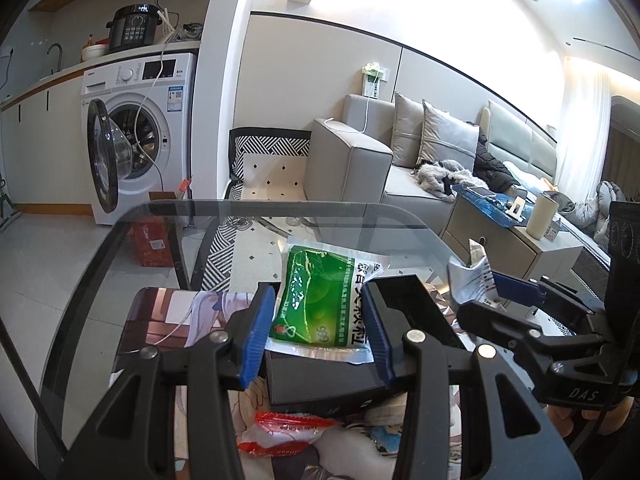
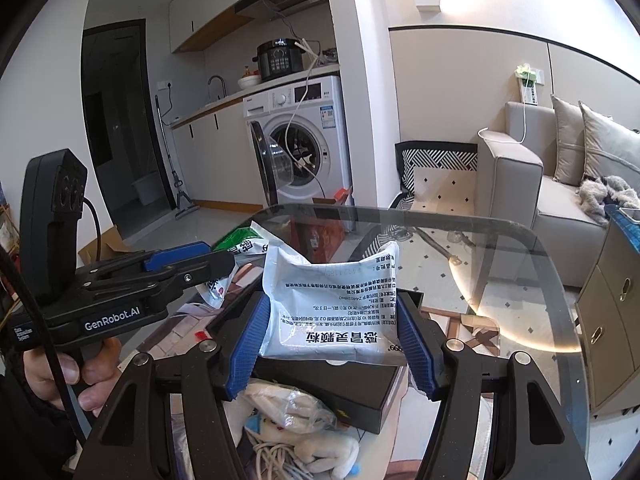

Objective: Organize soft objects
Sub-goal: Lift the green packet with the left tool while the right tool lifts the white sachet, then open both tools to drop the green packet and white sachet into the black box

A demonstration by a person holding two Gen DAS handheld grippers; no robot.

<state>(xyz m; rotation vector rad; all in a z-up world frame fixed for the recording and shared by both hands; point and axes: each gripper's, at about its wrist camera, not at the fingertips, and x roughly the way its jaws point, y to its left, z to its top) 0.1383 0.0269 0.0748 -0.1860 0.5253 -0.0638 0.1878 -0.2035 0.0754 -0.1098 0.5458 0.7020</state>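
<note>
Between the blue pads of the left tool [image 1: 316,322] sits a green pouch [image 1: 320,296], clamped and held over a black box [image 1: 320,380]. Right tool [image 2: 332,336] grips a white pouch [image 2: 332,312] above the same box. Both hang over the glass table [image 2: 500,280]; a red packet [image 1: 280,432] lies nearer.

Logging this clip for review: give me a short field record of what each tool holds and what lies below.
left tool: shut on green sachet pack
right tool: shut on white sachet pack, printed back facing the camera
surface: glass table
below the packs: black box
near edge: red-and-white wrapper, white plush toy
person: hand gripping the left tool's handle
</note>
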